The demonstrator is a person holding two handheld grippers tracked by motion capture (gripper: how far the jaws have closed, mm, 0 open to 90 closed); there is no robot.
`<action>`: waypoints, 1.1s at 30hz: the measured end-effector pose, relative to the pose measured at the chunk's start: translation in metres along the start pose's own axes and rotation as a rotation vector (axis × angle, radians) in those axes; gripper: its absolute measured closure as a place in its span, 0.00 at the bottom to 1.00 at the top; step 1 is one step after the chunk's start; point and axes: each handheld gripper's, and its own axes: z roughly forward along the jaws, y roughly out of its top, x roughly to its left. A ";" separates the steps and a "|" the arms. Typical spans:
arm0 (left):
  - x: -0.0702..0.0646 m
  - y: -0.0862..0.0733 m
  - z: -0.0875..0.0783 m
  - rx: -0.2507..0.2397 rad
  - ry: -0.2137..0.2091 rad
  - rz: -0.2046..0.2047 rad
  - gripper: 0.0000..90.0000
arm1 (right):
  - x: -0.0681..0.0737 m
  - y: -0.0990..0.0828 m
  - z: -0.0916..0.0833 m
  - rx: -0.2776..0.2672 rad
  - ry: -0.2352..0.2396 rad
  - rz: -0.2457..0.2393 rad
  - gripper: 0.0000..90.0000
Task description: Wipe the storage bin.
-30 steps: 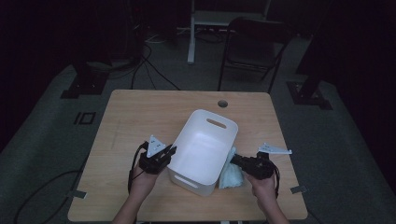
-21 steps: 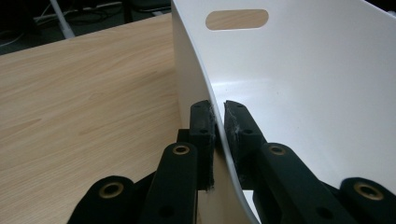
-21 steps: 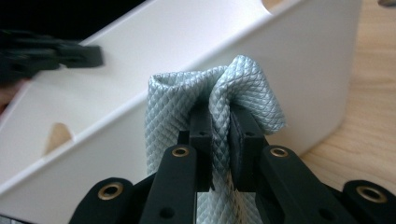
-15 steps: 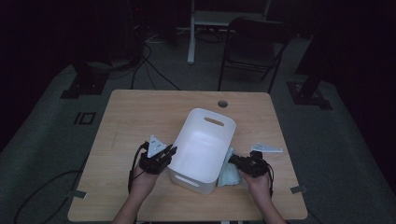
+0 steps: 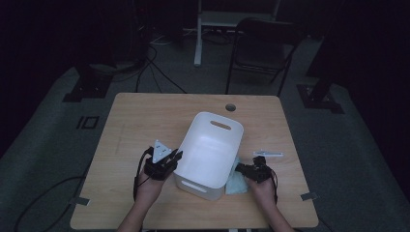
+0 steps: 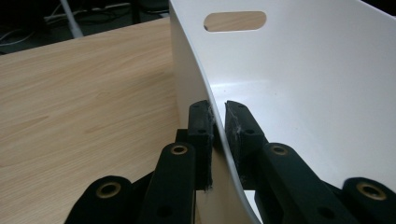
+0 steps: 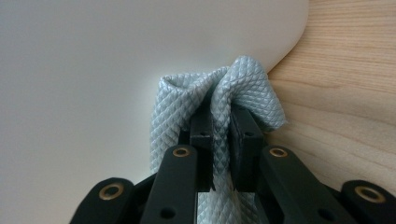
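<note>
A white plastic tub [image 5: 212, 145] with handle slots stands on the wooden table [image 5: 145, 121]. My left gripper [image 5: 173, 158] is shut on the tub's left wall, one jaw outside and one inside [image 6: 219, 128]. A pale blue quilted cloth [image 5: 237, 181] lies bunched against the tub's right outer wall. My right gripper [image 5: 244, 170] is shut on a fold of this cloth [image 7: 219, 116], pressing it close to the tub wall [image 7: 93, 70].
A small white flat object [image 5: 269, 154] lies on the table right of the tub. The table has a round cable hole [image 5: 230, 107] near its far edge. A dark chair [image 5: 263, 46] and cables stand on the floor beyond.
My right gripper has come down and leftward toward the tub with the cloth. The left gripper and tub stayed put.
</note>
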 end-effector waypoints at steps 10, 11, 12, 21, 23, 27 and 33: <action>-0.001 0.000 0.000 0.000 0.007 -0.005 0.91 | 0.030 0.008 -0.036 -0.080 0.102 -0.071 0.91; -0.001 0.000 0.000 -0.001 0.008 -0.008 0.91 | 0.034 0.009 -0.042 -0.103 0.120 -0.080 0.91; -0.001 0.000 0.000 0.002 0.011 -0.004 0.91 | 0.038 0.011 -0.046 -0.121 0.138 -0.088 0.91; 0.000 0.000 0.001 -0.001 -0.005 -0.005 0.91 | 0.051 0.016 -0.057 -0.171 0.142 -0.162 0.91; 0.000 0.000 0.001 0.000 -0.008 -0.003 0.90 | 0.049 0.014 -0.053 -0.158 0.124 -0.152 0.91; -0.001 0.000 0.001 0.001 -0.009 -0.003 0.90 | 0.037 0.010 -0.042 -0.124 0.112 -0.109 0.91; -0.001 0.000 0.001 -0.009 -0.013 0.001 0.90 | 0.021 0.005 -0.026 -0.085 0.074 -0.083 0.91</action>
